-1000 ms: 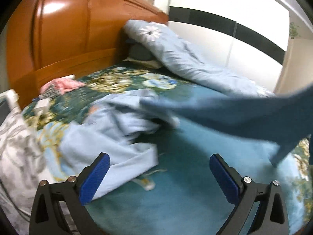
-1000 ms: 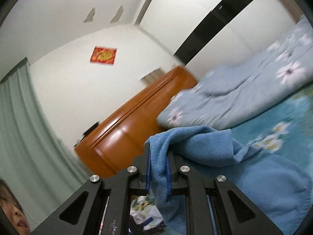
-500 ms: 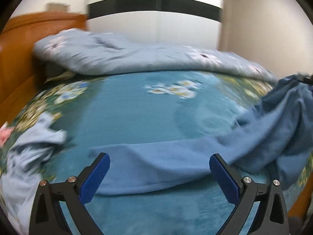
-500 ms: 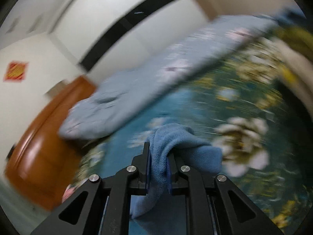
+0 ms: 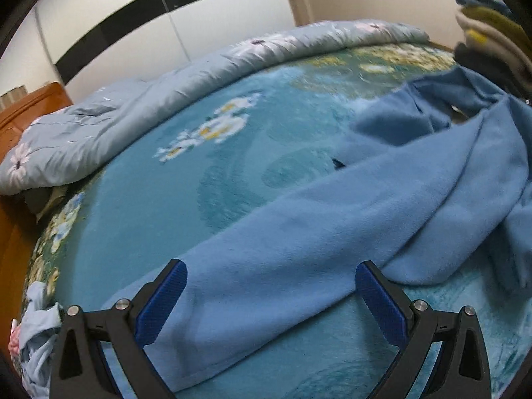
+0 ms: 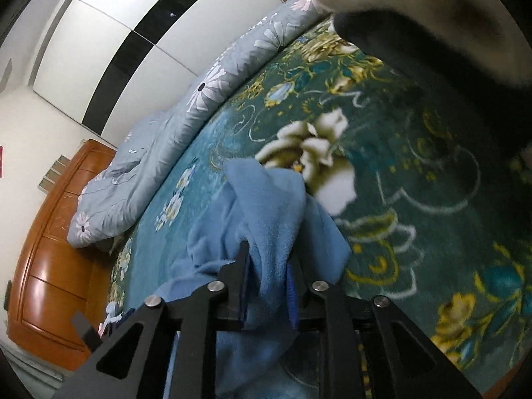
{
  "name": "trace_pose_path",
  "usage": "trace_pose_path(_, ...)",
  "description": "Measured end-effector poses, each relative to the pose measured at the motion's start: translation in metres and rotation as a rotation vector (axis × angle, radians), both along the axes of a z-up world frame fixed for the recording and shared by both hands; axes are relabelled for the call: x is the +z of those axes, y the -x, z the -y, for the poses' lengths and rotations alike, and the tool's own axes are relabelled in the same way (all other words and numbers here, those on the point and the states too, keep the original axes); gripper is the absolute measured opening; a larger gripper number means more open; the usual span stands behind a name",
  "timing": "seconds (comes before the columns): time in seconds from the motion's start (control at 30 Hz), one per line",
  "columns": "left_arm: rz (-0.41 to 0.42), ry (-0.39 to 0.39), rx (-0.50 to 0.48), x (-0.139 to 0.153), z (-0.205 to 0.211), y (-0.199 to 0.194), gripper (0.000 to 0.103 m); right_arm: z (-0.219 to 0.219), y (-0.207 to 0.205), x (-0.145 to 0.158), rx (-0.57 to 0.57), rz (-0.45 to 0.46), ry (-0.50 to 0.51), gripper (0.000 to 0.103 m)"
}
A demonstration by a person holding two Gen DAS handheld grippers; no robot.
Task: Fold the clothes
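Observation:
A blue fleece garment (image 5: 332,226) lies stretched across the teal floral bedspread (image 5: 166,206), running from lower left up to the right. My left gripper (image 5: 271,294) hovers open just over its near end, one blue pad on each side of the cloth. In the right wrist view, my right gripper (image 6: 266,286) is shut on a bunched fold of the same blue garment (image 6: 266,206), low over the bedspread (image 6: 415,232).
A grey-blue flowered quilt (image 5: 149,99) is heaped along the far side of the bed. A crumpled light-blue garment (image 5: 36,339) lies at the lower left. Folded clothes (image 5: 488,23) are stacked at the upper right. The wooden headboard (image 6: 56,249) stands to the left.
Both grippers swung right, away from the headboard. The right one came down from the air to the bedspread with the blue garment, which now lies spread under my open left gripper.

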State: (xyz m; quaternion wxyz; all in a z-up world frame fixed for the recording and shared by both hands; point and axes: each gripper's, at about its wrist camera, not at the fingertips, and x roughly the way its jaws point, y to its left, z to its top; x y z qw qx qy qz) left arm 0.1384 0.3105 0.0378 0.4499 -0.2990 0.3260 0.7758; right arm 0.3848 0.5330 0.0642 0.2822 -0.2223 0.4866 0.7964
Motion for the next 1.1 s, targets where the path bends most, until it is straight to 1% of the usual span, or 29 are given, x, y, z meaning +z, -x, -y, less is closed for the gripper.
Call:
trace_pose_path(0.1,-0.001,0.012,-0.003,-0.006,-0.004,-0.004,0.103,0.004,-0.009,-0.001,-0.003,-0.003,-0.006,0.028)
trace_pose_path(0.23,-0.017,0.007,0.040,-0.006,-0.006,-0.004,0.103,0.006,-0.012,-0.002,-0.009,0.008,-0.005,0.029)
trace_pose_path(0.37,-0.038,0.006,0.041,-0.004,-0.004,-0.007,0.101,0.025,-0.021,0.004,-0.019,-0.033,-0.011,0.029)
trace_pose_path(0.4,-0.039,0.003,0.035,-0.004,-0.004,-0.007,0.096,0.034,-0.024,0.006,-0.011,-0.041,-0.014,0.029)
trace_pose_path(0.43,-0.030,-0.003,0.028,-0.003,-0.003,-0.007,0.088,0.043,-0.026,0.008,-0.003,-0.049,-0.018,0.029)
trace_pose_path(0.47,-0.019,-0.009,0.023,-0.003,-0.003,-0.007,0.084,0.053,-0.028,0.010,0.006,-0.051,-0.021,0.029)
trace_pose_path(0.53,0.024,-0.018,0.022,-0.002,-0.006,-0.005,0.058,0.078,-0.028,0.014,0.036,-0.065,-0.034,0.030)
trace_pose_path(0.57,0.057,-0.025,0.024,-0.001,-0.008,-0.003,0.051,0.085,-0.025,0.015,0.054,-0.072,-0.034,0.031)
trace_pose_path(0.6,0.087,-0.033,0.029,0.000,-0.010,-0.001,0.040,0.092,-0.022,0.015,0.072,-0.080,-0.033,0.037)
trace_pose_path(0.63,0.094,-0.037,0.037,0.002,-0.011,0.000,0.028,0.099,-0.019,0.016,0.090,-0.087,-0.033,0.041)
trace_pose_path(0.67,0.093,-0.045,0.044,0.006,-0.012,0.001,0.022,0.106,-0.016,0.016,0.109,-0.095,-0.032,0.047)
trace_pose_path(0.7,0.091,-0.061,0.049,0.010,-0.011,0.002,0.016,0.113,-0.013,0.017,0.127,-0.102,-0.032,0.049)
trace_pose_path(0.73,0.094,-0.078,0.055,0.015,-0.010,0.005,0.013,0.120,-0.010,0.018,0.145,-0.110,-0.031,0.050)
trace_pose_path(0.8,0.122,-0.123,0.074,0.027,-0.004,0.015,0.012,0.128,0.003,0.014,0.181,-0.088,-0.024,0.050)
trace_pose_path(0.87,0.144,-0.160,0.109,0.039,0.003,0.028,0.011,0.132,0.016,0.008,0.187,-0.056,-0.009,0.050)
trace_pose_path(0.93,0.144,-0.209,0.156,0.054,0.013,0.043,0.011,0.132,0.025,0.005,0.169,-0.021,-0.004,0.050)
trace_pose_path(0.97,0.145,-0.234,0.179,0.063,0.019,0.051,0.011,0.131,0.029,0.003,0.159,-0.004,-0.003,0.042)
trace_pose_path(1.0,0.148,-0.261,0.201,0.073,0.027,0.060,0.011,0.130,0.029,0.006,0.153,0.002,-0.012,0.019)
trace_pose_path(1.03,0.152,-0.279,0.216,0.081,0.033,0.067,0.011,0.129,0.028,0.009,0.147,0.008,-0.021,0.010)
trace_pose_path(1.1,0.153,-0.312,0.246,0.097,0.048,0.080,0.011,0.126,0.027,0.015,0.134,0.021,-0.040,0.008)
